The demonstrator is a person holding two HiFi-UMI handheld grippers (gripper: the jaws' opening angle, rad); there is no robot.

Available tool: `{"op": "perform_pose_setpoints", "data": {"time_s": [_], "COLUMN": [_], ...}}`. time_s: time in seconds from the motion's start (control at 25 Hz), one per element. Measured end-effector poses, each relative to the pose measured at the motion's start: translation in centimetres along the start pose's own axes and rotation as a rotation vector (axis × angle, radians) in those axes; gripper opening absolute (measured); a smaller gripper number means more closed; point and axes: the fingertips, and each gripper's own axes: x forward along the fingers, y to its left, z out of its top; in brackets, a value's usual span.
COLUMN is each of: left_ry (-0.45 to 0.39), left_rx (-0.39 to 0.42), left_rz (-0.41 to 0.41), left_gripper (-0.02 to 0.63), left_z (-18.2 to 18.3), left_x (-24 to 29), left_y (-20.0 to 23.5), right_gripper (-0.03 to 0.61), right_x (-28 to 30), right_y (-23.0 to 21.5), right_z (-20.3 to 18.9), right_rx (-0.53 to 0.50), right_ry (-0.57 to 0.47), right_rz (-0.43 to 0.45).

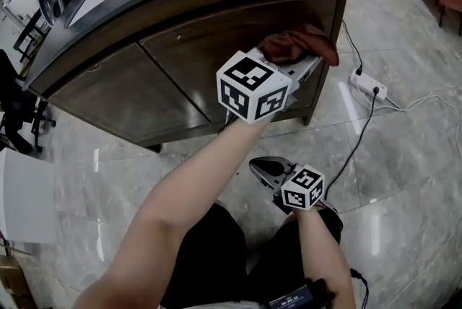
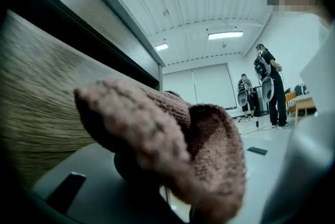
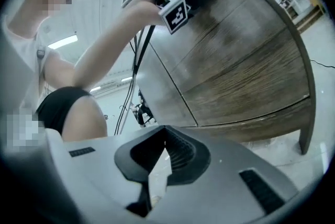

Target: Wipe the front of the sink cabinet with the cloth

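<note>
The reddish-brown knitted cloth (image 1: 299, 45) is pinched in the left tongs (image 1: 307, 63) and held against the upper right of the dark wood-grain cabinet front (image 1: 195, 55). The right tongs (image 1: 261, 169) hang low, pressed together and empty. Wiping looks under way, and the left door (image 1: 108, 94) and the lower areas probably remain.

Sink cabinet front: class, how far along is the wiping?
Done: the cloth is gripped in the left gripper. In hand: it presses the cabinet front near its top right corner. Left: the other door areas; no wiped trace shows. The right gripper hangs shut, idle.
</note>
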Motion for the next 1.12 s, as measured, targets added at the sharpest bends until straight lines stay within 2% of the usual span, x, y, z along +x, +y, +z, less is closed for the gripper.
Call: {"op": "perform_pose_setpoints", "data": {"time_s": [0.08, 0.24, 0.44, 0.6, 0.76, 0.96, 1.12], "left_ry": [0.009, -0.01, 0.055, 0.082, 0.101, 0.116, 0.116], "left_rx": [0.0, -0.029, -0.051, -0.038, -0.023, 0.026, 0.027], "left_rz": [-0.015, -0.028, 0.088, 0.13, 0.197, 0.275, 0.353], "left_gripper": [0.12, 0.12, 0.12, 0.12, 0.12, 0.12, 0.12], "left_z": [-0.4, 0.7, 2.3, 3.5, 4.4, 4.8, 4.7], "left_x": [1.0, 2.7, 3.7, 2.1, -1.7, -8.1, -14.0], "left_y": [-0.5, -1.6, -0.3, 0.5, 2.0, 4.4, 6.7], "right_gripper": [0.012, 0.012, 0.012, 0.012, 0.012, 0.012, 0.012], "right_x": [-0.9, -2.7, -4.2, -3.3, -2.5, -1.4, 0.5], "right_y": [-0.5, -2.0, -3.6, -2.8, -2.5, -2.2, -1.2], "right_z": [0.7, 1.0, 1.6, 1.1, 0.1, 0.1, 1.3], "right_rx": [0.02, -0.016, 0.011, -0.032, -0.082, -0.093, -0.164], "right_ry": [-0.039, -0.04, -0.085, -0.043, 0.018, 0.015, -0.001], "right_rz": [-0.04, -0.121, -0.197, -0.164, -0.138, -0.107, -0.077]}}
